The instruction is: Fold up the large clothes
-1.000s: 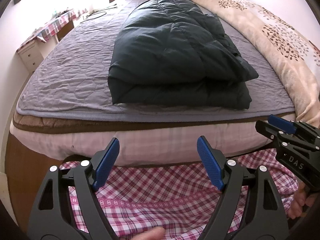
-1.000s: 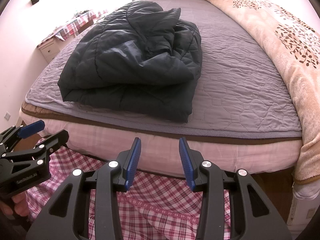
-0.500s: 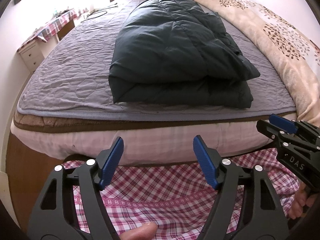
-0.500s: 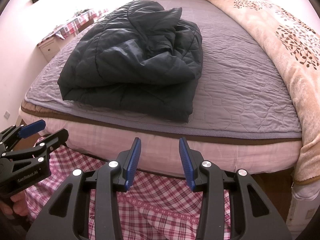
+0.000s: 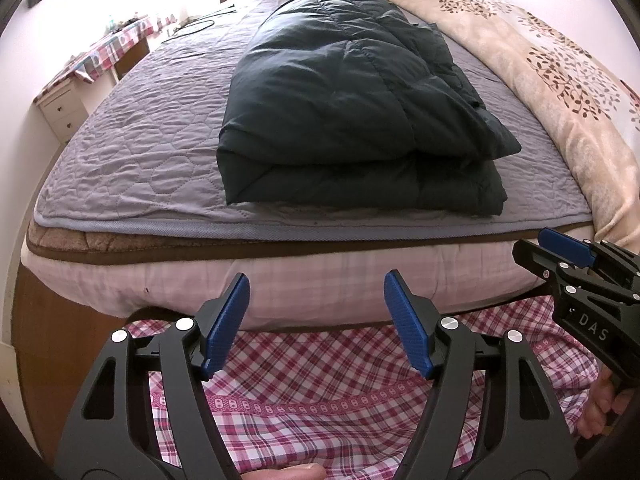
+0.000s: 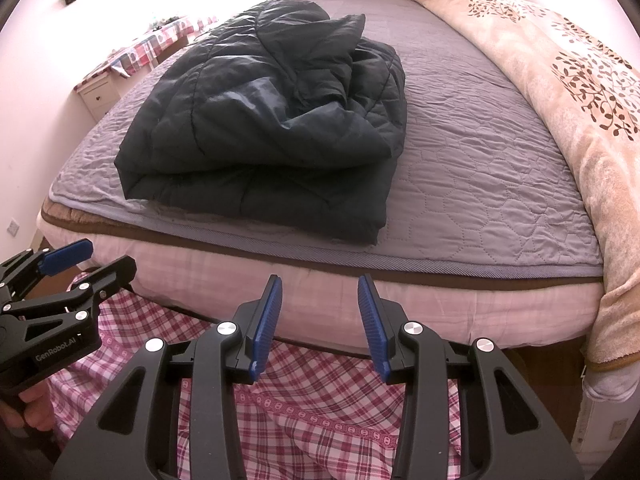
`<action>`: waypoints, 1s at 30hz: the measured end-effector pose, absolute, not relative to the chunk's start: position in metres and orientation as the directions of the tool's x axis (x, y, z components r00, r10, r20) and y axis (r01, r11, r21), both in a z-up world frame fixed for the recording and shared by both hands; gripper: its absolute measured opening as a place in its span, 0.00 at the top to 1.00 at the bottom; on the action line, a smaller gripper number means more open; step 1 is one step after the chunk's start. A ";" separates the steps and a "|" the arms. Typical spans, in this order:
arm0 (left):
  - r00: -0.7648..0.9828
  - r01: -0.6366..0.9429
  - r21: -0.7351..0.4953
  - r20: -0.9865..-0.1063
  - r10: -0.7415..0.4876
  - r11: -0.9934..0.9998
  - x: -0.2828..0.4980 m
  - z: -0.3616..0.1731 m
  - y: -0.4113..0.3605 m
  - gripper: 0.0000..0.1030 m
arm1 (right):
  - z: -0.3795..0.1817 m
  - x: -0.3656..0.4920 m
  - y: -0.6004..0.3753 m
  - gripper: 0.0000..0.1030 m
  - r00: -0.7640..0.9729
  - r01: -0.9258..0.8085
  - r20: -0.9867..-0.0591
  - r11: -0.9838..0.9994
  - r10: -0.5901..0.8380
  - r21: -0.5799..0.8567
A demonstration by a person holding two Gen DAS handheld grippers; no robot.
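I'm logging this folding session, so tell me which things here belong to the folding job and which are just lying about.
Part of the job:
- dark padded jacket, folded on the bed
- left gripper, open, empty
- right gripper, open, empty

Just lying about:
- grey quilted bed cover
- beige leaf-print blanket
- white bedside cabinet
- dark cable near the headboard

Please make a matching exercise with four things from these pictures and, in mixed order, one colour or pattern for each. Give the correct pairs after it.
Things:
1. folded jacket
2. quilted bed cover
3. blanket
4. gripper pads

Descriptions:
A. beige with brown leaf print
B. blue
C. dark, nearly black
D. grey-lilac

Pairs: 1-C, 2-D, 3-A, 4-B
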State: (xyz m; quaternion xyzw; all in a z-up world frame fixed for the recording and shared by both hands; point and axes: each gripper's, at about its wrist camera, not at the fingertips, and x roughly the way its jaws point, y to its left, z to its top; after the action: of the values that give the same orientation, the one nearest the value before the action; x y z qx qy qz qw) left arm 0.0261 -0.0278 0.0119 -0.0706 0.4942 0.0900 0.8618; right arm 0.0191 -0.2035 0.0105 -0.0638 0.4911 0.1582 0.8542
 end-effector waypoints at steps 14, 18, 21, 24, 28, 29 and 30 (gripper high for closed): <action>0.492 -0.224 -0.031 -0.867 0.085 0.974 0.026 0.012 -0.028 0.32 | 0.009 0.018 -0.204 0.60 0.467 -0.334 -0.860 0.942 0.207 0.046; 0.491 -0.224 -0.032 -0.867 0.085 0.974 0.026 0.011 -0.028 0.32 | 0.009 0.019 -0.204 0.60 0.466 -0.334 -0.860 0.942 0.207 0.046; 0.491 -0.223 -0.032 -0.867 0.084 0.974 0.026 0.011 -0.029 0.32 | 0.010 0.019 -0.204 0.60 0.467 -0.334 -0.860 0.941 0.207 0.046; 0.491 -0.224 -0.032 -0.867 0.084 0.974 0.026 0.011 -0.028 0.32 | 0.010 0.019 -0.204 0.60 0.466 -0.335 -0.860 0.941 0.207 0.045; 0.491 -0.224 -0.032 -0.867 0.084 0.974 0.027 0.011 -0.028 0.32 | 0.010 0.020 -0.204 0.60 0.466 -0.335 -0.860 0.941 0.207 0.045; 0.491 -0.224 -0.032 -0.867 0.084 0.974 0.027 0.011 -0.028 0.32 | 0.009 0.019 -0.204 0.60 0.466 -0.335 -0.860 0.941 0.207 0.045; 0.491 -0.223 -0.032 -0.867 0.084 0.974 0.026 0.011 -0.028 0.32 | 0.009 0.019 -0.204 0.60 0.466 -0.336 -0.860 0.941 0.208 0.045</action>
State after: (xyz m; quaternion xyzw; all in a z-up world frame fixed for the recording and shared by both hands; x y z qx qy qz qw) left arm 0.0263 -0.0285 0.0108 -0.0701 0.4967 0.0894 0.8605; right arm 0.0190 -0.2040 0.0091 -0.0651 0.4917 0.1591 0.8536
